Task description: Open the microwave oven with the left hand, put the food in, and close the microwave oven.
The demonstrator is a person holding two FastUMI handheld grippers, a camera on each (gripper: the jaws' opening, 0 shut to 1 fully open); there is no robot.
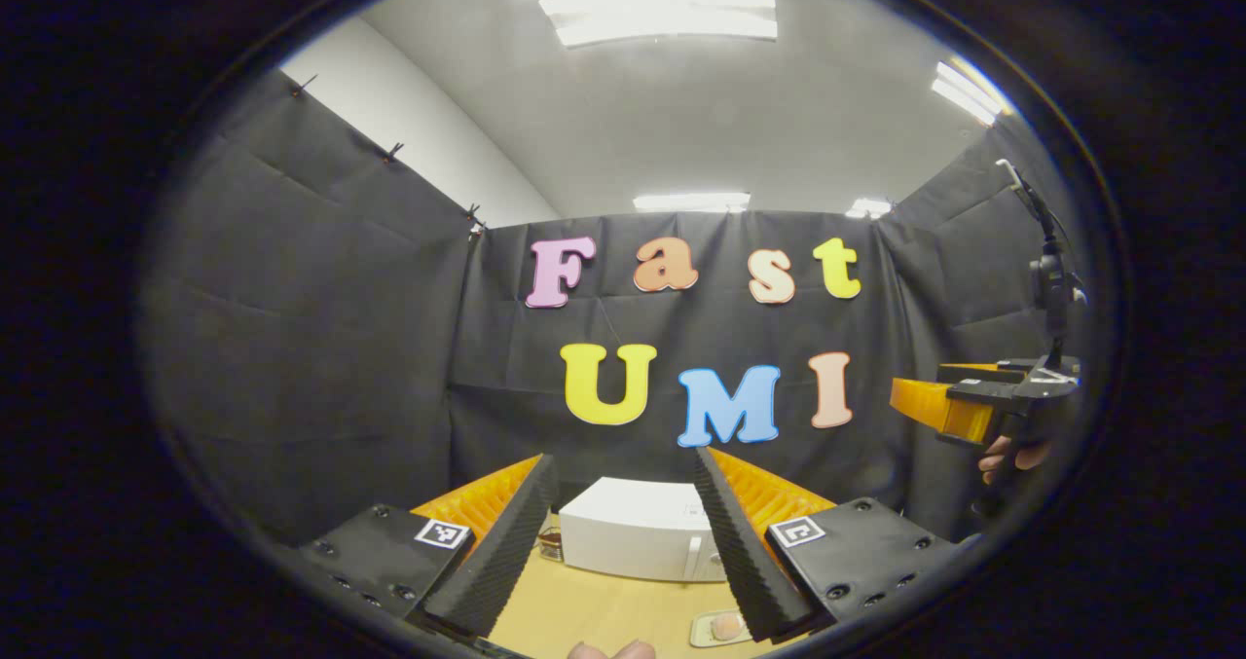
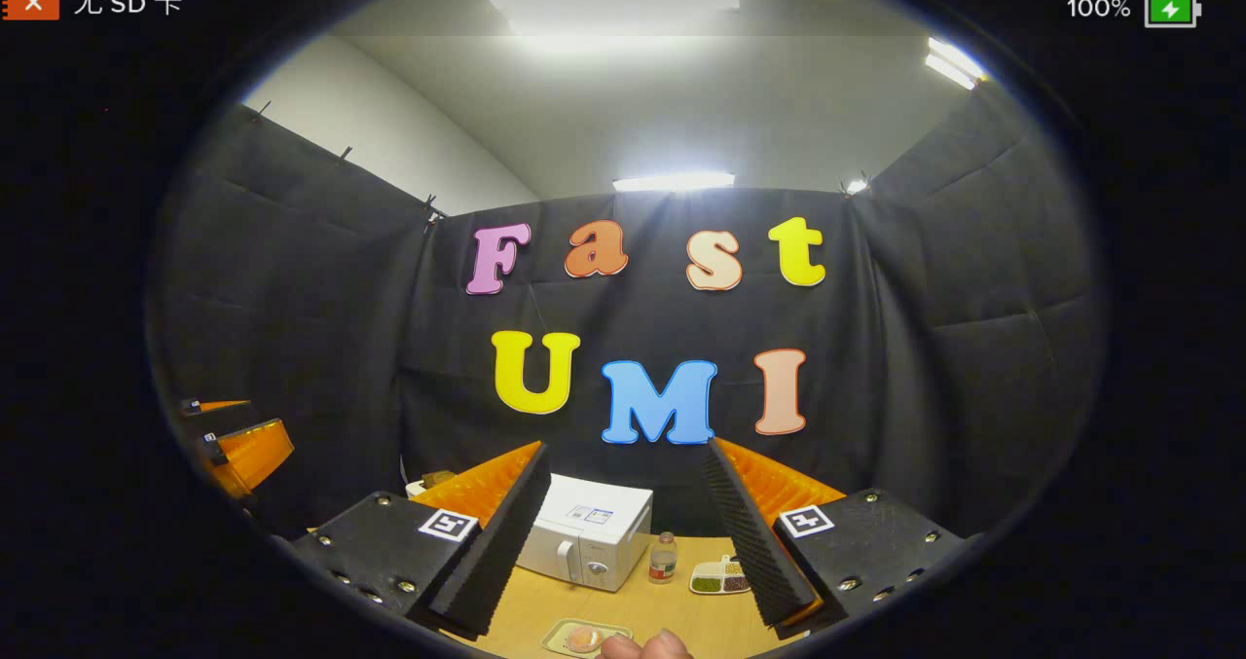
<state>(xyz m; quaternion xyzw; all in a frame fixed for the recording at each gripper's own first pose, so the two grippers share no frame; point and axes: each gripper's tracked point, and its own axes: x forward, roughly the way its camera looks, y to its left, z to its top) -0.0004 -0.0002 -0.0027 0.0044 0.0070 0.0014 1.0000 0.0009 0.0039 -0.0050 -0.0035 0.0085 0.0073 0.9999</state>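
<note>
The white microwave [image 1: 638,528] stands shut at the back of the wooden table [image 1: 594,610], seen low between my left gripper's [image 1: 623,459] spread fingers. The food, a pale round piece on a small plate [image 1: 725,627], lies in front of the oven to its right. Held high above the table, the left gripper is open and holds nothing. In the right gripper view the microwave [image 2: 589,532] has its handle and dial facing me, and the plate of food [image 2: 584,637] lies nearer. My right gripper [image 2: 628,445] is also open and raised, far from both.
A small bottle [image 2: 664,557] and a divided dish of beans [image 2: 720,576] stand right of the microwave. A dark glass [image 1: 550,540] sits at the oven's left. The other gripper [image 1: 964,411] hangs at the right with a hand [image 1: 1012,457] on it. Black cloth walls enclose the table.
</note>
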